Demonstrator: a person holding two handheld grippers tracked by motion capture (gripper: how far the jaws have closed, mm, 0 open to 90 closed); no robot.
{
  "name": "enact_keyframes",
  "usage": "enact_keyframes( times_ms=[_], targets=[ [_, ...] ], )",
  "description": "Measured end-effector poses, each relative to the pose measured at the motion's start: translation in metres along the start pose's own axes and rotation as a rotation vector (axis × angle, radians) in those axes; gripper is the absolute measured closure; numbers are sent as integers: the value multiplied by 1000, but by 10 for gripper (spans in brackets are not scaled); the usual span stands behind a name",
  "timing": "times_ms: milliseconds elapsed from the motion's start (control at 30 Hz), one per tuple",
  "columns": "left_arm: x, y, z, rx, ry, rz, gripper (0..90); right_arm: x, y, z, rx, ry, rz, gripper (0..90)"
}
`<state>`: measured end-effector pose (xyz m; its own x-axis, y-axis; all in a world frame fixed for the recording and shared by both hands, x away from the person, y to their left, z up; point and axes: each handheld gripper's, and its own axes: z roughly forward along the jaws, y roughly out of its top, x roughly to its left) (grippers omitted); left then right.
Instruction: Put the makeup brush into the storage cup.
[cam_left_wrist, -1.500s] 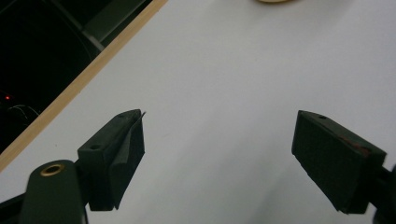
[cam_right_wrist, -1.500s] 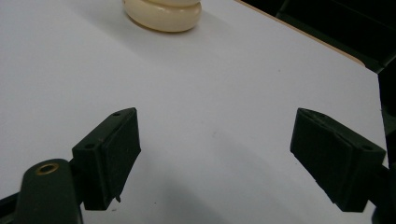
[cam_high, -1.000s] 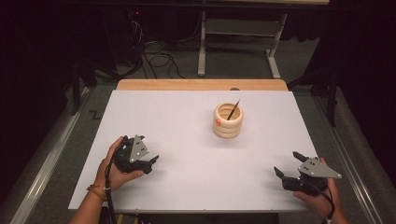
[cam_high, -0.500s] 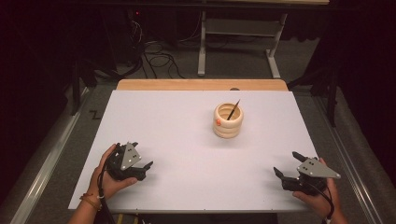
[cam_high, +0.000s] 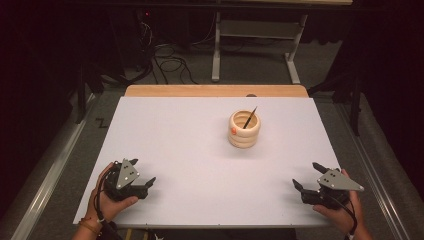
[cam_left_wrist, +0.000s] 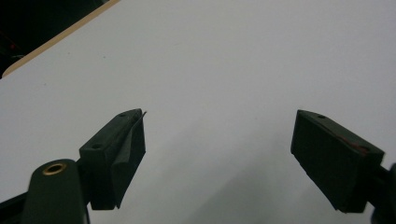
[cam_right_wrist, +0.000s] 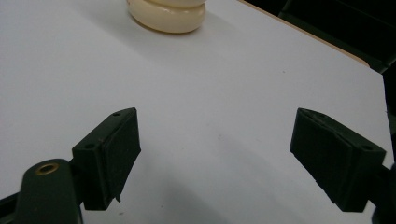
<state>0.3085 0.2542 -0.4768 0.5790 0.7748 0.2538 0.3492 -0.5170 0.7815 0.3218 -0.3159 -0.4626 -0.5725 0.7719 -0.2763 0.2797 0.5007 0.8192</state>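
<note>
The left tool has drawn back toward the bench corner; both it and the right tool gape empty.

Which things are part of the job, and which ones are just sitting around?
Part of the job:
cream holder
dark stick standing in it
left gripper, open
right gripper, open

Just sitting around:
cables on the floor
metal stand behind the table
</note>
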Motion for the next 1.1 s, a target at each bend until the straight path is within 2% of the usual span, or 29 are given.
enact_keyframes(
  times_ms=[167,267,400,733,1100],
  targets=[
    [1,-7,-4,-14,4,-54,191,0,0,0,-2,0,3,169],
    [0,-11,-4,-8,10,-67,191,0,0,0,-2,1,-2,169],
    [-1,-16,-6,-5,28,-77,184,0,0,0,-6,3,5,169],
    [-3,-17,-8,-21,30,-84,187,0,2,1,-17,5,-5,169],
    [-3,-18,-8,-27,21,-89,187,2,2,2,-4,5,-13,169]
  ],
)
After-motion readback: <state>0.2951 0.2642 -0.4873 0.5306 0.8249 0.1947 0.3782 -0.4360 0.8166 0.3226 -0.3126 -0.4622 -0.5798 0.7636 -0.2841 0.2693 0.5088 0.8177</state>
